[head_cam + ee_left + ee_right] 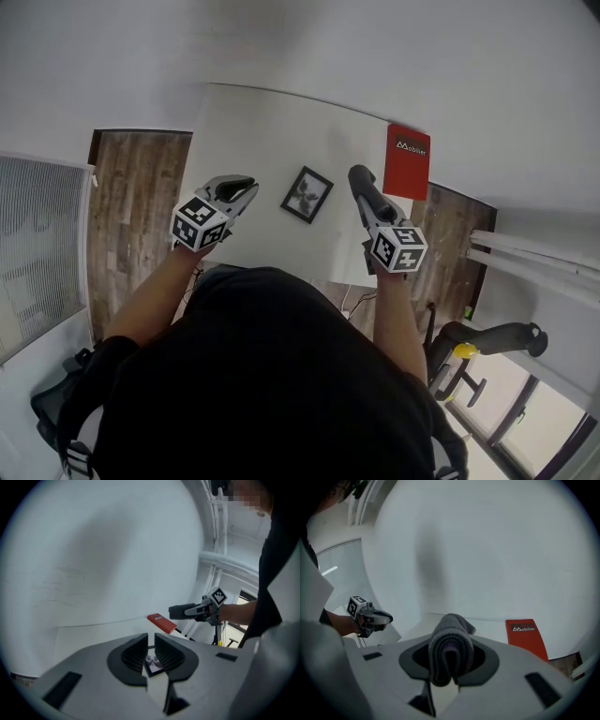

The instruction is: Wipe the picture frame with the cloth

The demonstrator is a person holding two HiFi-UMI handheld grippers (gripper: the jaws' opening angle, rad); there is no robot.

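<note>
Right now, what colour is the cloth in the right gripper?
Grey cloth, clearest in the right gripper view.

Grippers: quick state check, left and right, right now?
Left gripper: shut, holding nothing.
Right gripper: shut on the folded grey cloth.

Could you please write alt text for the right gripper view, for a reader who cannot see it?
The right gripper is shut on a folded grey cloth above a white table. A red card lies on the table to the right; the left gripper shows at the left.
</note>
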